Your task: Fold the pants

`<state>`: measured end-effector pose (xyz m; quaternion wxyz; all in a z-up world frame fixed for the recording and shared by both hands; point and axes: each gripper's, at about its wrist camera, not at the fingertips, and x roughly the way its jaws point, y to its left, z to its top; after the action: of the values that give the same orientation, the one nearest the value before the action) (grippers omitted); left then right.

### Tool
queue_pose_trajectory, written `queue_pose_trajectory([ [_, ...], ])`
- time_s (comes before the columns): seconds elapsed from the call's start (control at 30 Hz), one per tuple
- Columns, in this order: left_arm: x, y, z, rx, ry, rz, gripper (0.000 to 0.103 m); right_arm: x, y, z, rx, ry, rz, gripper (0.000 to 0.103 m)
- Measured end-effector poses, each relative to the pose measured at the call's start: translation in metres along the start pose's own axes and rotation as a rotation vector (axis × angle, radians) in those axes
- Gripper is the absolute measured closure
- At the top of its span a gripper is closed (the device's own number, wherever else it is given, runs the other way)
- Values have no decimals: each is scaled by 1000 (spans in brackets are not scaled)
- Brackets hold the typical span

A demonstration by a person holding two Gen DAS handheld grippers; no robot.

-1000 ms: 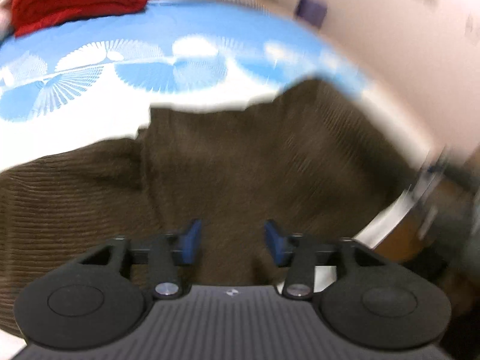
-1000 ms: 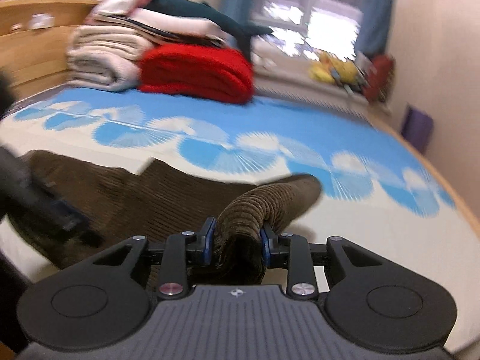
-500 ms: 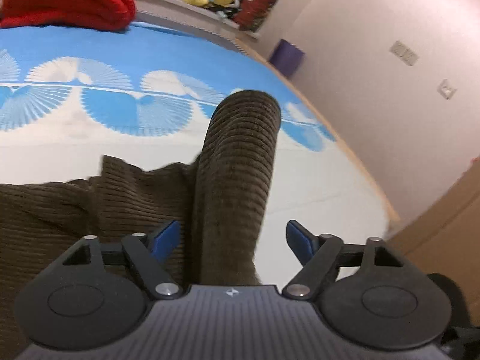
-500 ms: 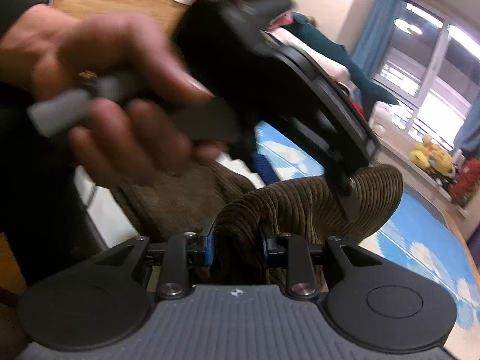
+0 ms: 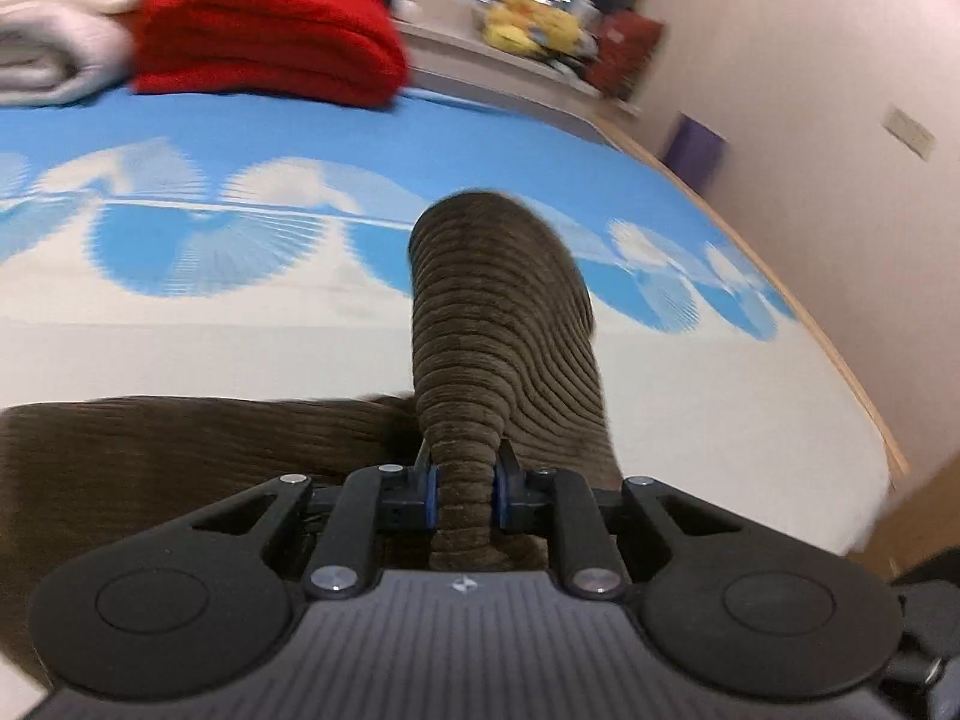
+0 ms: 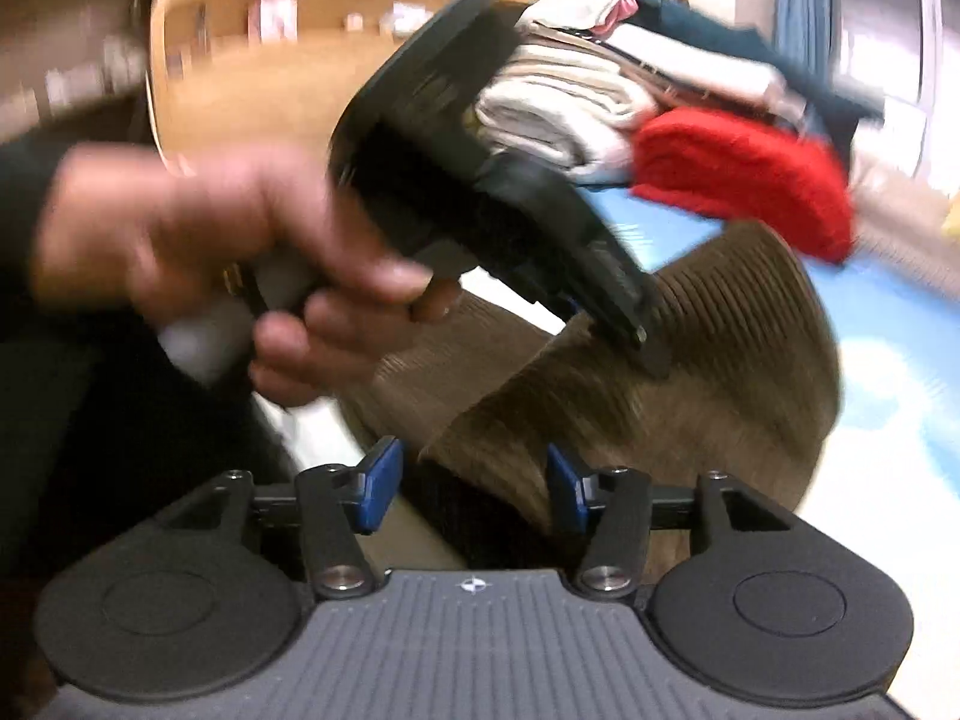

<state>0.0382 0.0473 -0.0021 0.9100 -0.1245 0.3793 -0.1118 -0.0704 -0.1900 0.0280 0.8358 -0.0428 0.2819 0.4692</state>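
Brown corduroy pants point(image 5: 504, 312) lie on the bed, with one fold lifted into a hump. My left gripper point(image 5: 465, 498) is closing, and its blue pads press on the narrow neck of that fold. In the right wrist view the same pants point(image 6: 738, 360) rise in front of my right gripper point(image 6: 472, 489). Its jaws are opening: fabric lies between the blue pads, and the left pad stands clear of it. A hand point(image 6: 210, 264) holds the left gripper's handle just ahead, with the black gripper body reaching onto the fold.
The bed sheet point(image 5: 240, 312) is blue and white. A red blanket point(image 5: 264, 42) and white folded blankets point(image 5: 48, 48) are stacked at the far end. The bed's wooden edge point(image 5: 840, 360) runs along the right, near the wall. Yellow plush toys point(image 5: 528, 24) sit by the window.
My left jaws went from wide apart to closed on the raised fold. My right jaws, which pinched the fold, have spread apart. The right view swung towards the headboard.
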Motion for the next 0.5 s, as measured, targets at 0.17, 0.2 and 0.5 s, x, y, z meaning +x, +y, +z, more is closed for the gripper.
queue_pose_trajectory([
  [0.17,-47,73,13,-26,-25,76,84,-3,-31,26,248,-95,30,42],
  [0.2,-55,92,13,-30,-24,88,84,1,-36,29,280,-106,-21,41],
  [0.5,-74,242,-7,-322,79,227,66,89,-73,23,538,77,-189,33],
])
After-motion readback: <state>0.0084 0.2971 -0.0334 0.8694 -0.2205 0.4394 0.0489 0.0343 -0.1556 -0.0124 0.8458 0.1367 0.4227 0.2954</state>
